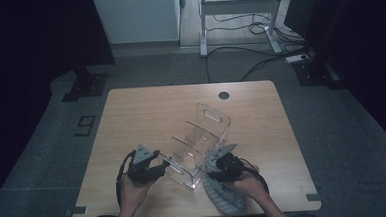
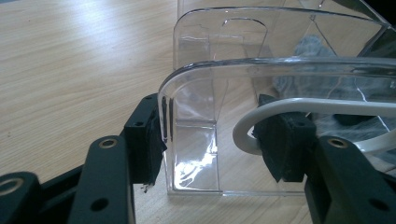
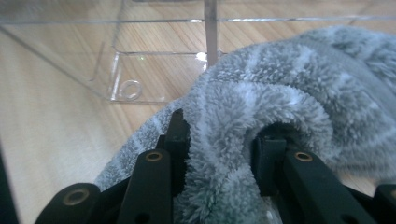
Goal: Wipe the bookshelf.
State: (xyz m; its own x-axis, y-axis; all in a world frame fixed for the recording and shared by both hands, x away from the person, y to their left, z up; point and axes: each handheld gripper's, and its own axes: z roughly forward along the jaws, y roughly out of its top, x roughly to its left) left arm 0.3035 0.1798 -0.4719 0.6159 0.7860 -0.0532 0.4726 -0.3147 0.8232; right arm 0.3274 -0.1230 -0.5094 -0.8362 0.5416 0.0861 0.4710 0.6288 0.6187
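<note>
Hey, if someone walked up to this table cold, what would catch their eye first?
Probably the clear plastic organizer with its dividers, standing in the middle of the wooden table in a dark room. The left gripper has its jaws astride the organizer's near wall. At the near right, the right gripper pinches a fold of a fluffy grey striped towel that lies beside the organizer.

Black two-jaw left gripper [image 1: 160, 166] and right gripper [image 1: 215, 173], brass-ringed screw holes, grey three-cornered top plates, trailing black cables, bare forearms
</note>
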